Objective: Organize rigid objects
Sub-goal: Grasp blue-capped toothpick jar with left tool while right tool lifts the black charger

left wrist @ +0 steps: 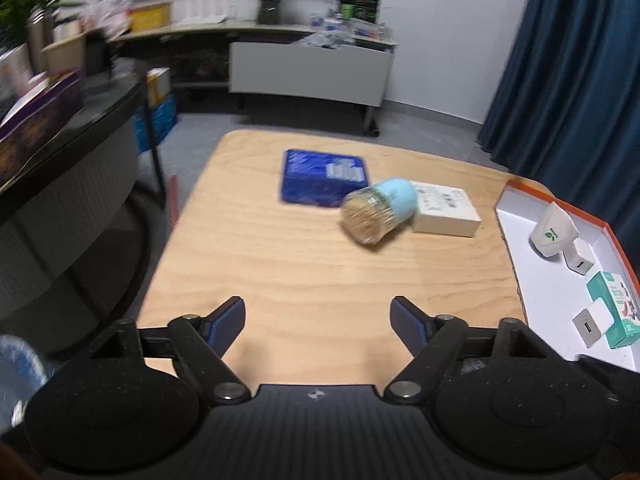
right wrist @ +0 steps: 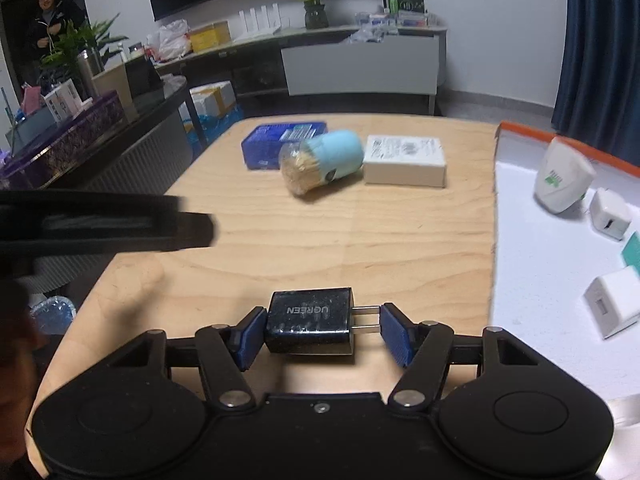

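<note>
My right gripper (right wrist: 322,330) is shut on a black UGREEN charger (right wrist: 309,320), one pad on its body and the other on its prongs, low over the wooden table (right wrist: 320,232). My left gripper (left wrist: 318,322) is open and empty above the table's near edge. Farther back lie a blue flat box (left wrist: 322,178), a toothpick jar with a light blue cap (left wrist: 378,210) on its side, and a white box (left wrist: 444,208). They also show in the right wrist view: blue box (right wrist: 264,146), jar (right wrist: 320,160), white box (right wrist: 406,160).
A white tray with an orange rim (left wrist: 560,296) sits at the table's right with a white dispenser (left wrist: 554,232), white chargers (left wrist: 592,324) and a teal box (left wrist: 614,308). A dark counter (left wrist: 60,148) stands left; the left gripper's arm (right wrist: 100,220) crosses the right view.
</note>
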Action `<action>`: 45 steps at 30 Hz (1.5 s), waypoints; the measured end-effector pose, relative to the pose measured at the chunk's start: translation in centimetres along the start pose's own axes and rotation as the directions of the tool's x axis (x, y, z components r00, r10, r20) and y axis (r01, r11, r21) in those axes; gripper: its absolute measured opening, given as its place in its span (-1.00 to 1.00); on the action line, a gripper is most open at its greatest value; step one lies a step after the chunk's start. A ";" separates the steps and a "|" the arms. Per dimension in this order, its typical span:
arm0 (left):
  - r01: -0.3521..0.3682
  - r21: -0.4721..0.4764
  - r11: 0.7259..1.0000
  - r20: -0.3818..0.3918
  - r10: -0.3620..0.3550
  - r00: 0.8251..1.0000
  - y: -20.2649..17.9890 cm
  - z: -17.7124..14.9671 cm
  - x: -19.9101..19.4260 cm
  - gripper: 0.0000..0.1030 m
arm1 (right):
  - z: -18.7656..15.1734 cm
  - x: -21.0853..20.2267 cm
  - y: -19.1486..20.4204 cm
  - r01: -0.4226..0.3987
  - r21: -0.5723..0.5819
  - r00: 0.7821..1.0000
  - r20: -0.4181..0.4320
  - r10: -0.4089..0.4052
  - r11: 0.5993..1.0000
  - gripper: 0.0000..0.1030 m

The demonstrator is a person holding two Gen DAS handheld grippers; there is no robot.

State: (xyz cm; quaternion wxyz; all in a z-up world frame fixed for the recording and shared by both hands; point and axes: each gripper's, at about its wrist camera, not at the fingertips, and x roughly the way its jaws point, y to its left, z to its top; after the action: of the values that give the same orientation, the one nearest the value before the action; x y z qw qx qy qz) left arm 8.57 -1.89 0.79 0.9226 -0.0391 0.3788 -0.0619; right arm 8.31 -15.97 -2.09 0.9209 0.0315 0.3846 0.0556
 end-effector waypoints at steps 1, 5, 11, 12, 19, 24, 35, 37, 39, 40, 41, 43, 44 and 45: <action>0.002 0.018 1.000 0.008 -0.002 1.000 -0.4 0.4 0.6 0.66 | 0.2 -0.5 -0.4 0.001 0.001 1.000 0.012 -0.001 1.000 0.45; 0.028 0.081 0.996 0.028 -0.030 0.999 -1.8 2.4 3.2 0.76 | 0.7 -2.3 -2.2 -0.005 0.026 0.999 0.053 0.004 1.000 0.45; 0.002 0.255 0.967 0.031 -0.010 0.999 -3.6 4.2 7.6 0.82 | 1.0 -3.7 -4.3 0.002 0.050 0.996 0.092 -0.007 0.999 0.45; 0.002 0.277 0.961 0.033 -0.012 0.999 -3.7 4.4 8.2 0.82 | 0.9 -3.8 -4.5 0.002 0.054 0.995 0.098 -0.007 0.999 0.45; 0.000 0.375 0.927 0.032 -0.012 0.999 -4.4 4.9 10.6 0.78 | 1.1 -3.6 -5.9 0.012 0.085 0.995 0.102 -0.021 0.996 0.45; 0.036 0.390 0.920 -0.014 -0.034 0.999 -5.0 4.7 11.6 0.28 | 1.2 -3.6 -6.3 0.016 0.090 0.994 0.106 -0.025 0.996 0.45; 0.081 0.293 0.953 -0.038 -0.073 0.997 -4.7 2.6 7.9 -0.07 | 1.1 -4.5 -7.0 0.026 0.106 0.991 0.126 -0.039 0.994 0.45; 0.080 0.265 0.961 -0.024 -0.077 0.997 -4.8 2.2 6.6 -0.07 | 1.0 -4.9 -7.1 0.025 0.112 0.990 0.132 -0.040 0.993 0.45; 0.089 0.235 0.968 -0.017 -0.088 0.996 -4.7 1.6 5.1 -0.07 | 1.0 -5.3 -7.3 0.026 0.118 0.990 0.138 -0.043 0.993 0.45; 0.091 0.224 0.970 -0.013 -0.090 0.996 -4.8 1.4 4.4 -0.07 | 1.0 -5.5 -7.4 0.028 0.121 0.989 0.141 -0.046 0.992 0.45; 0.095 0.215 0.972 -0.008 -0.096 0.995 -4.9 1.1 3.6 -0.07 | 1.0 -5.7 -7.5 0.030 0.122 0.988 0.145 -0.048 0.992 0.45; 0.106 0.192 0.976 0.002 -0.108 0.994 -5.2 0.9 2.4 -0.07 | 1.1 -6.2 -7.7 0.033 0.128 0.987 0.155 -0.053 0.991 0.45; 0.110 0.182 0.977 0.008 -0.113 0.994 -5.2 0.7 1.7 -0.07 | 1.1 -6.4 -7.8 0.034 0.131 0.986 0.160 -0.055 0.991 0.45; 0.113 0.170 0.979 0.014 -0.117 0.993 -5.3 0.5 1.1 -0.07 | 1.1 -6.7 -7.9 0.035 0.134 0.985 0.165 -0.057 0.990 0.45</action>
State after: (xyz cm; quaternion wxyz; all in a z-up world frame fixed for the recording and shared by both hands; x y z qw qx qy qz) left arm 9.24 -7.32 1.04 0.9219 0.0166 0.3582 -0.1467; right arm 5.05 -24.67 2.56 0.9472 0.0873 0.3086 0.0061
